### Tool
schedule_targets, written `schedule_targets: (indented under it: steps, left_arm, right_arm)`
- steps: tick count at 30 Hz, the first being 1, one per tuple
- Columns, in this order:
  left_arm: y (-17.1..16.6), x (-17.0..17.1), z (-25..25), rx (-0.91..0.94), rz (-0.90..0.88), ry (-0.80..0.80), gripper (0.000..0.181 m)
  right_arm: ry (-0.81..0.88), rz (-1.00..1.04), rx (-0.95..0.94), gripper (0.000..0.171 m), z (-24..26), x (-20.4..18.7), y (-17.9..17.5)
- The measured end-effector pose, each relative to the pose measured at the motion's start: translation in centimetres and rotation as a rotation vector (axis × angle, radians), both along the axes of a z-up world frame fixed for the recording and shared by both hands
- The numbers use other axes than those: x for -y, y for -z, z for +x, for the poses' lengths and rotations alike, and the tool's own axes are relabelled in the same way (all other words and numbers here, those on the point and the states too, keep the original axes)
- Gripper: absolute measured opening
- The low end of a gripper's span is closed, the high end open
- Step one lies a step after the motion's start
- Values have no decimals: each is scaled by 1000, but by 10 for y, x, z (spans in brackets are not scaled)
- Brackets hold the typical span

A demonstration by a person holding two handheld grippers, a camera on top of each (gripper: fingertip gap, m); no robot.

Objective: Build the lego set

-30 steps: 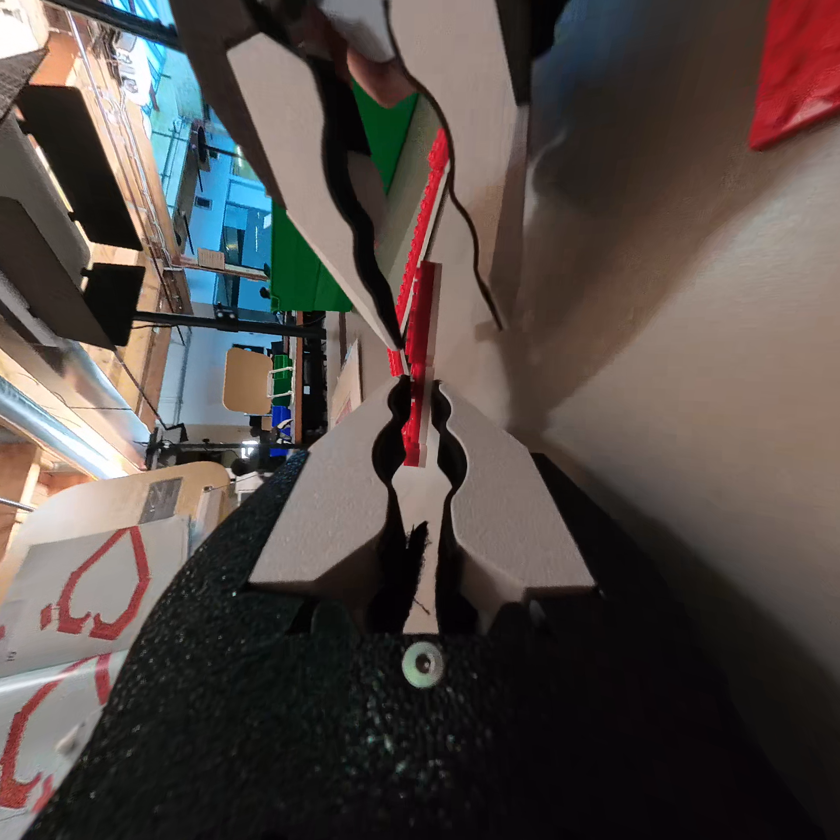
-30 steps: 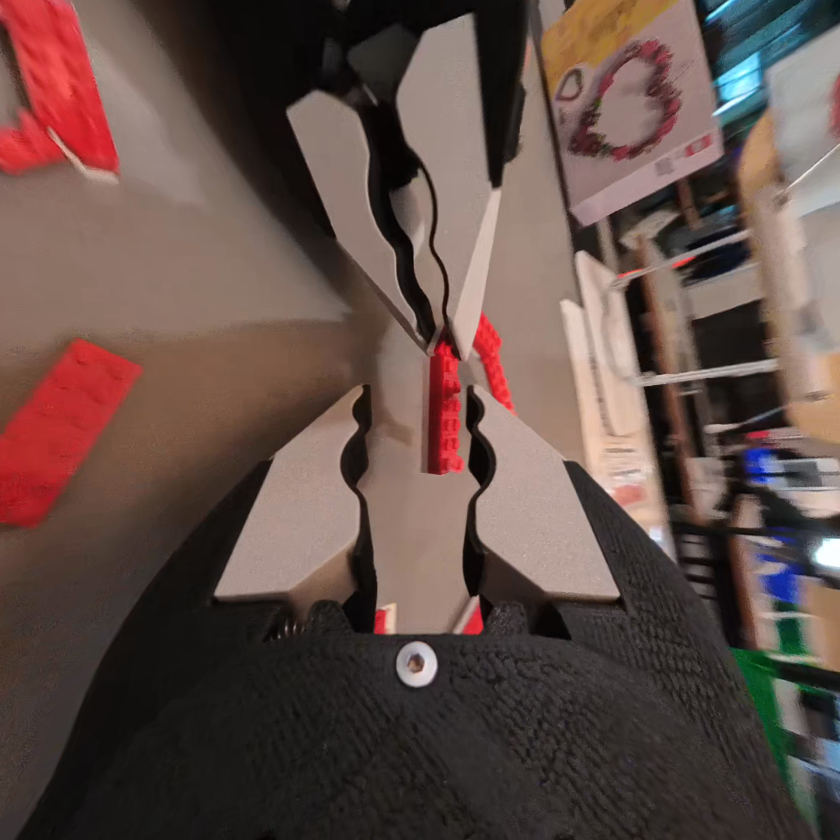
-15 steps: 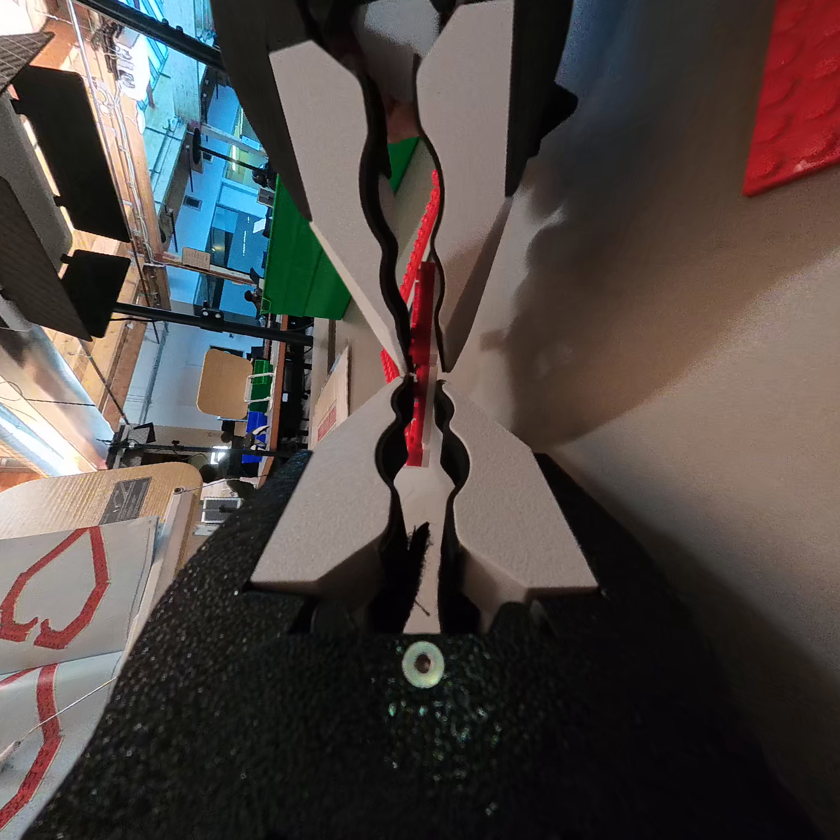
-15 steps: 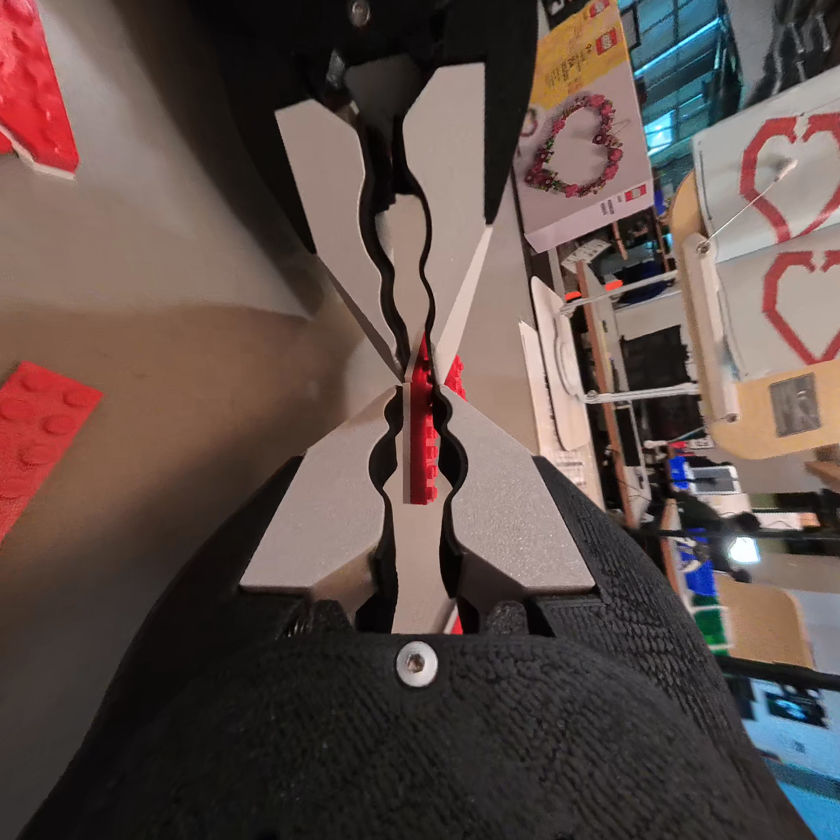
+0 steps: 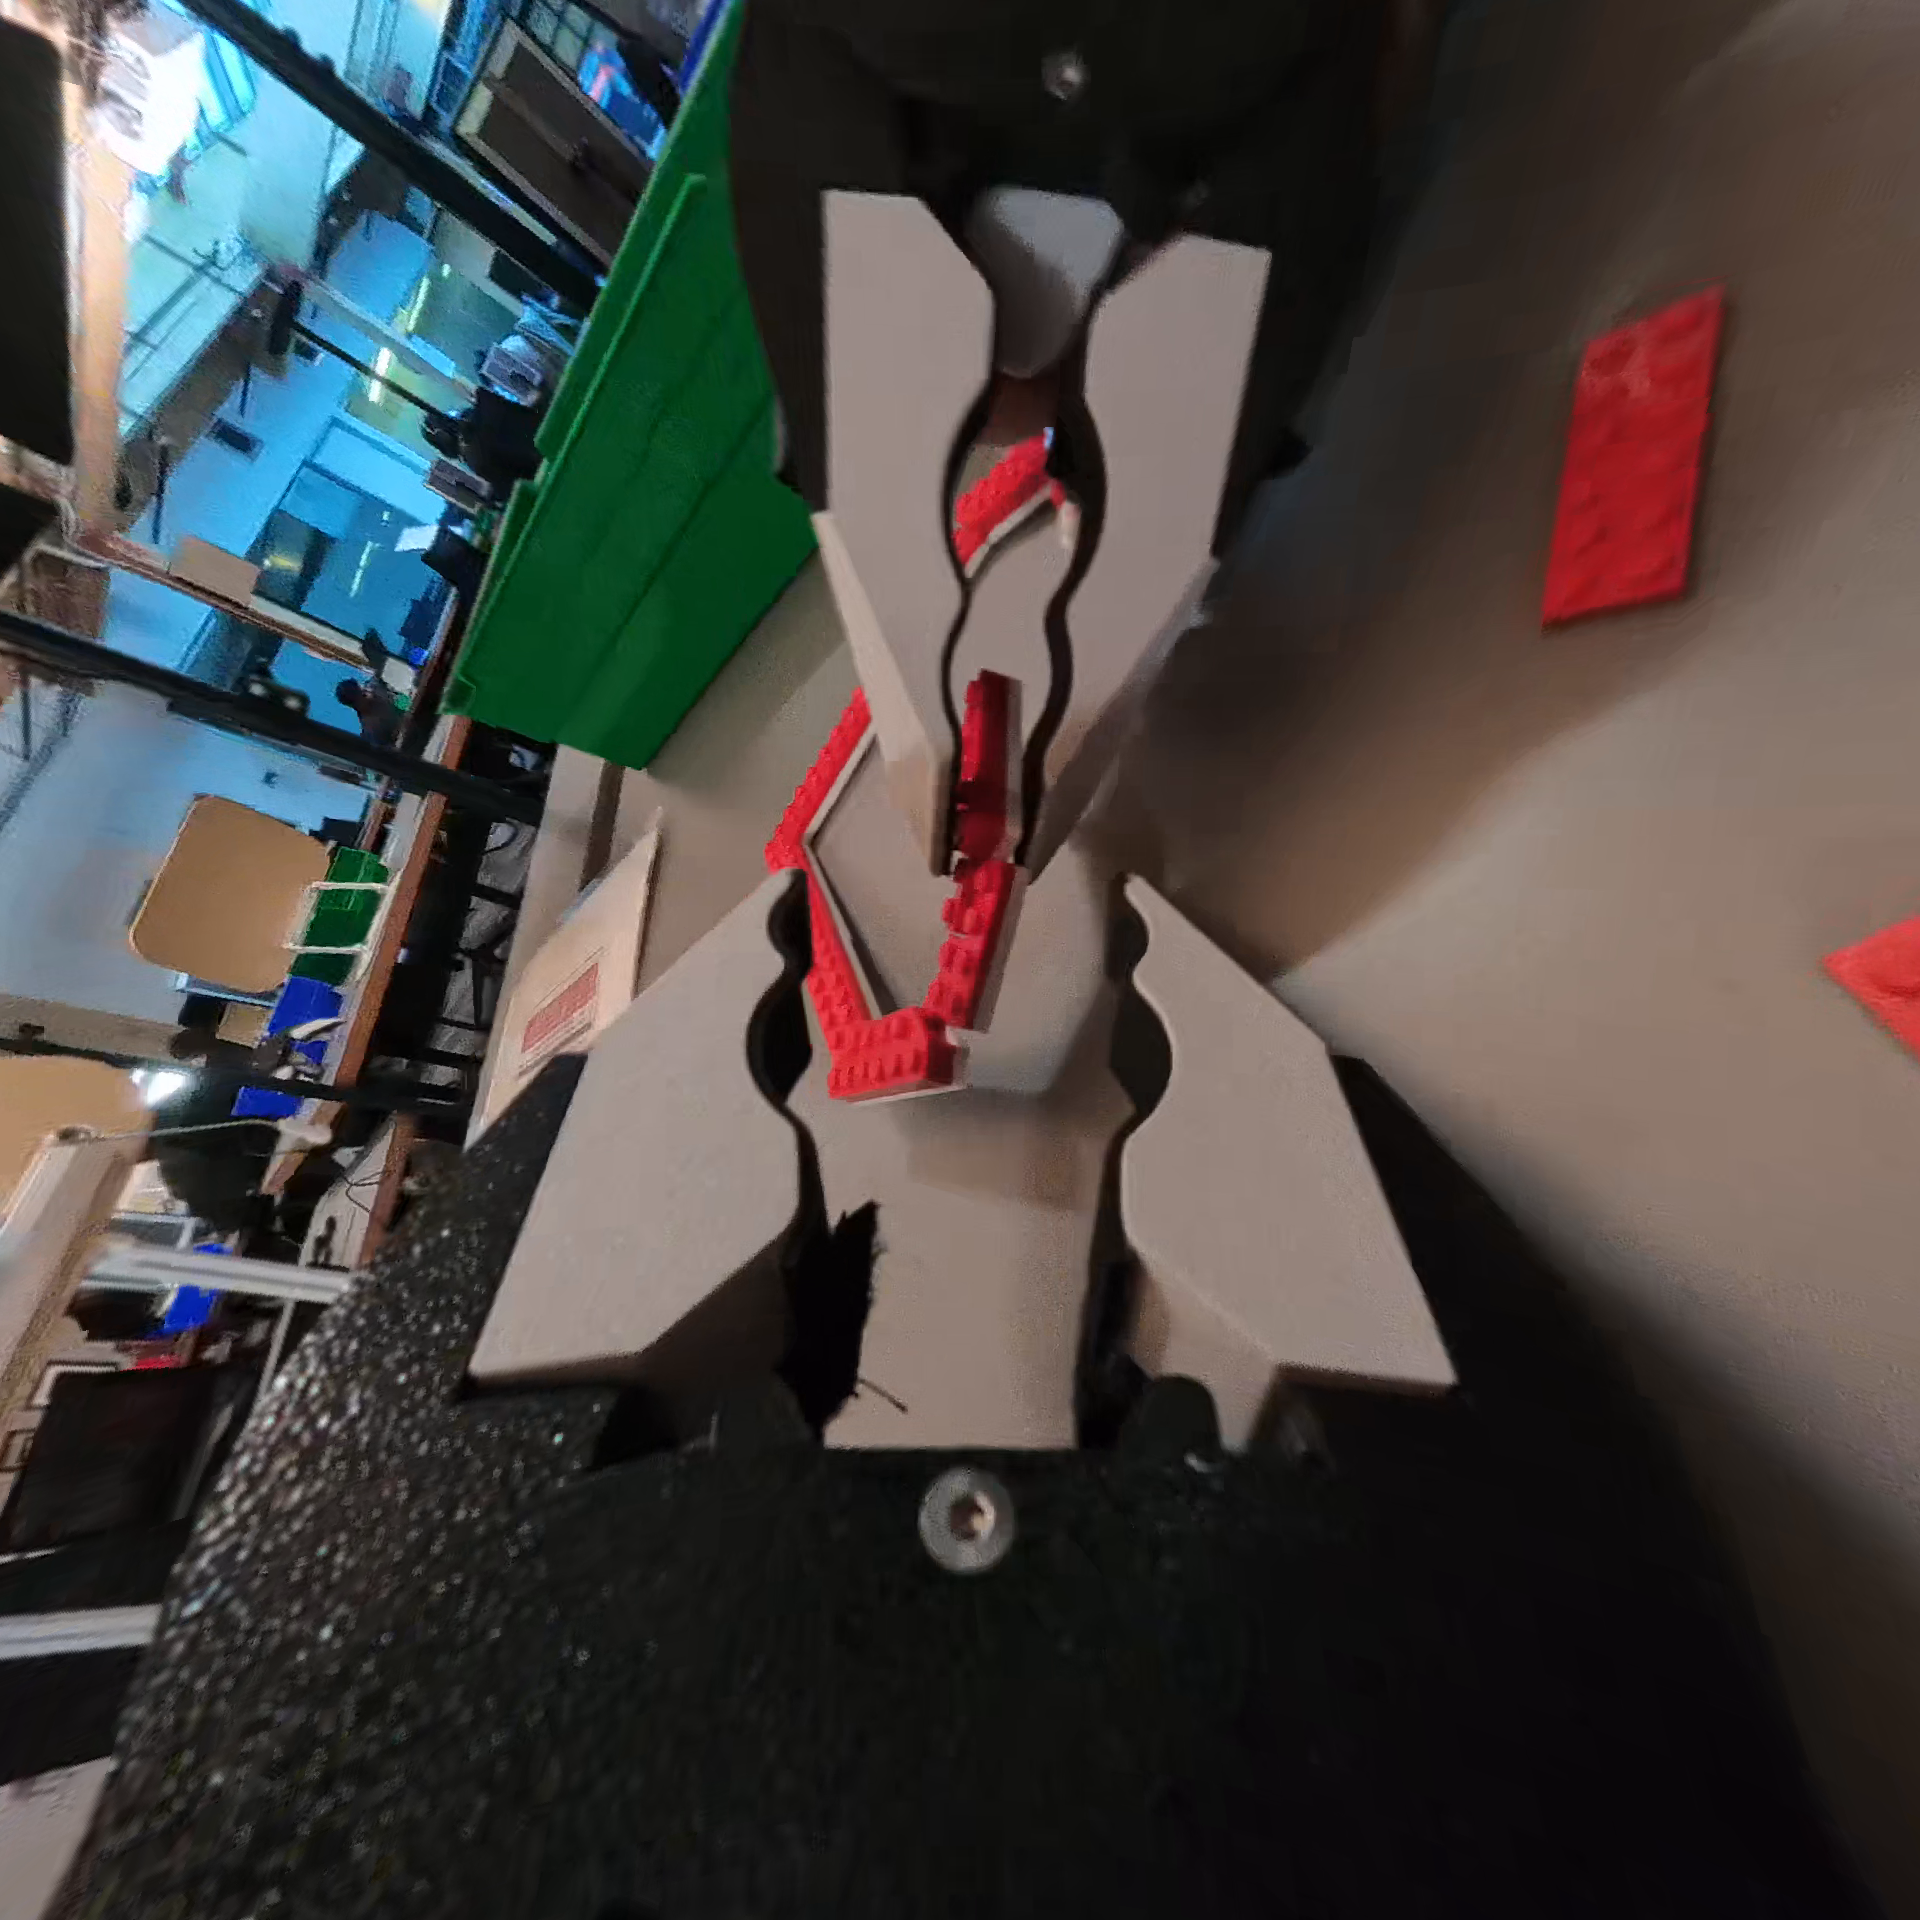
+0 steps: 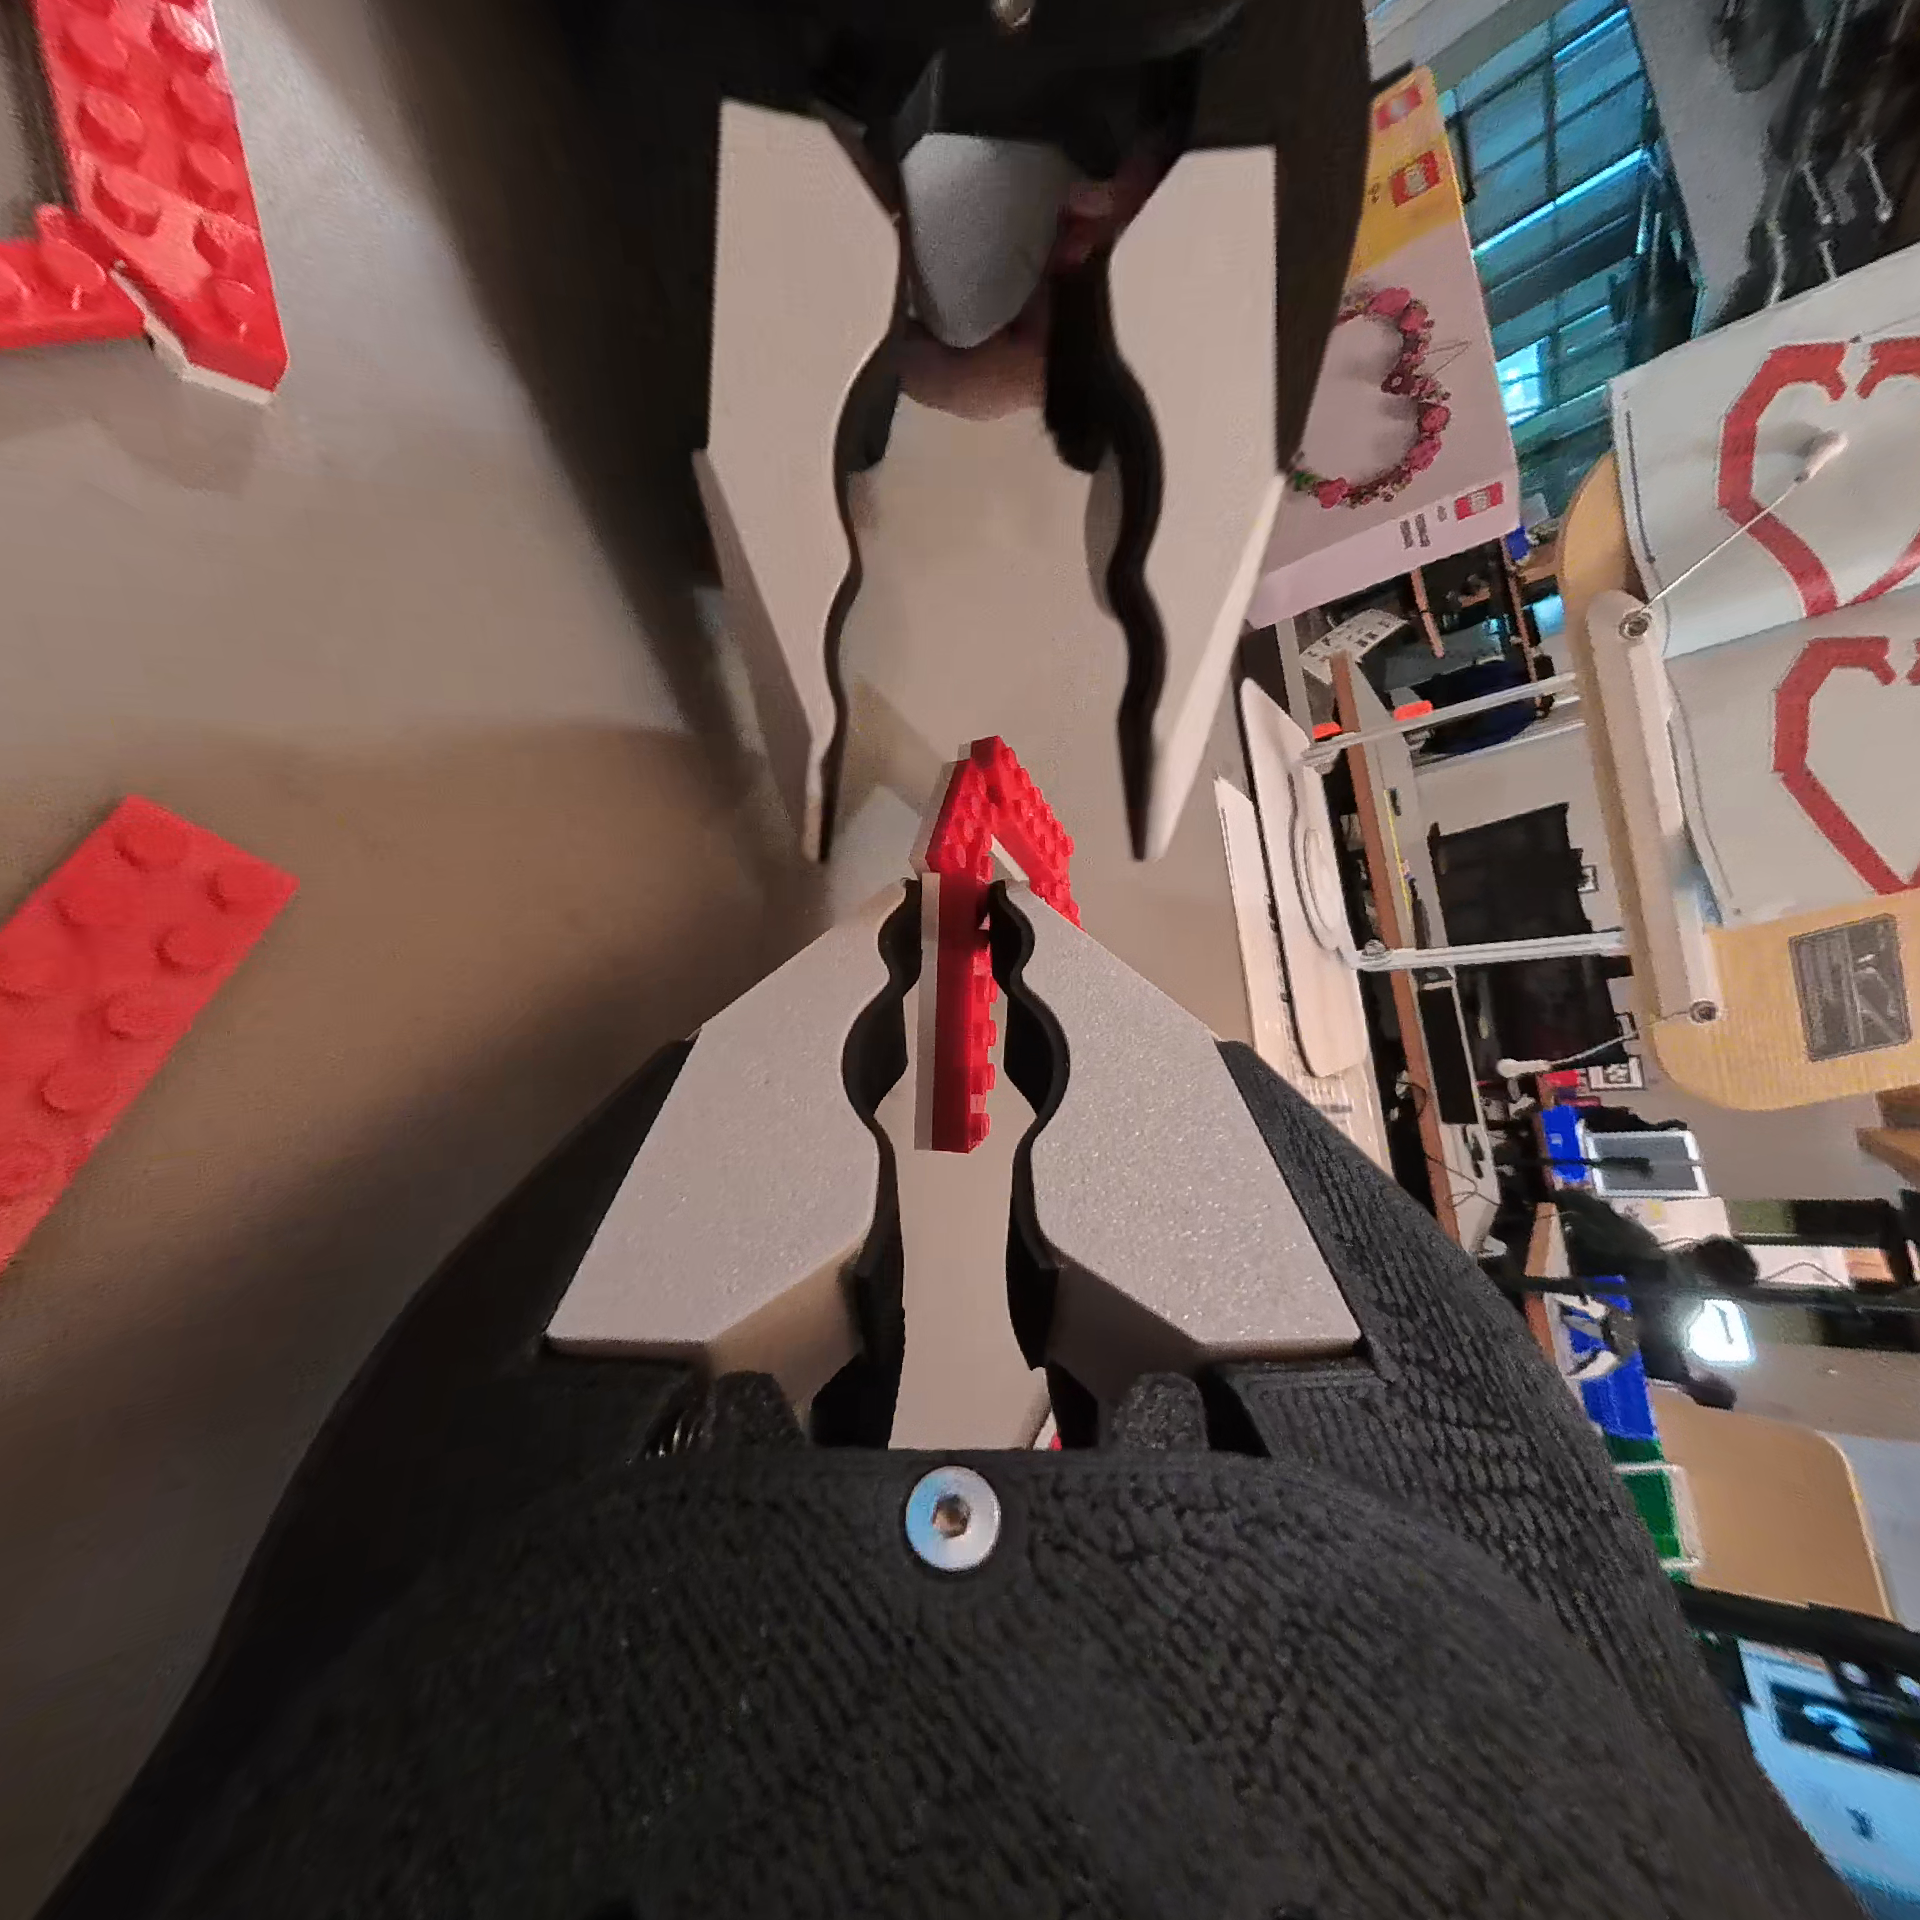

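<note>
A red lego frame [image 5: 883,1049], built of thin studded plates bent into an angular loop, is held up on edge above the table [image 5: 1558,1039]. My right gripper [image 6: 951,894] is shut on one straight side of the frame [image 6: 956,1039]. In the left wrist view the right gripper [image 5: 982,862] comes in from the top, clamped on the frame's right side. My left gripper [image 5: 961,894] is open, its fingers spread on either side of the frame's lower corner without touching it. It shows opposite in the right wrist view [image 6: 979,852], jaws wide apart.
Loose red plates lie on the table: two at the right of the left wrist view [image 5: 1631,457] [image 5: 1881,977], and two at the left of the right wrist view [image 6: 114,997] [image 6: 156,177]. A green bin [image 5: 644,499] and the set's box [image 6: 1392,416] stand behind.
My left gripper has opened and let go of the red frame and drawn back a little. My right gripper has stayed shut on it. Both views have tilted.
</note>
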State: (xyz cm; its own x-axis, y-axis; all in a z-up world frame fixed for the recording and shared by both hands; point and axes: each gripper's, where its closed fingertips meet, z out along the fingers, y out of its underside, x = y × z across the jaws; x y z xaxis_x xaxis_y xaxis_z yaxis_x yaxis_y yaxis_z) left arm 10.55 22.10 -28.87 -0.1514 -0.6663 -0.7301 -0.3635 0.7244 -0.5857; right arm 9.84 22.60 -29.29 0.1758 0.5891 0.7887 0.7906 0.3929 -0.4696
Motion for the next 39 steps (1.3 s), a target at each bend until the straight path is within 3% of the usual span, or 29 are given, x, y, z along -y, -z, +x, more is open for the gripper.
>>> schedule_targets:
  steps: [12, 17, 22, 28, 32, 38, 39]
  left_arm:
    - [14, -13, -3, -73, 278, -35, 34]
    - [16, -9, 0, -81, 339, -17, 10]
    - [9, -12, 0, -85, 446, -31, 6]
    - [9, -15, 1, -128, 426, -64, 5]
    - [1, -16, 2, -59, 378, -87, 6]
    - [2, -10, 3, -11, 268, -57, 9]
    - [1, -9, 4, 5, 240, -52, 19]
  right_arm:
    - [-18, -11, -7, 11, -3, 1, 5]
    - [-21, -18, -19, 11, -5, 1, 5]
    - [-12, -47, -76, 11, -6, 1, 0]
    - [5, -32, -76, 13, -4, -1, 1]
    - [55, -28, -89, 24, 3, -6, -3]
    - [39, 18, -37, 13, 5, -3, -3]
    - [43, 23, -26, 13, 6, -4, -2]
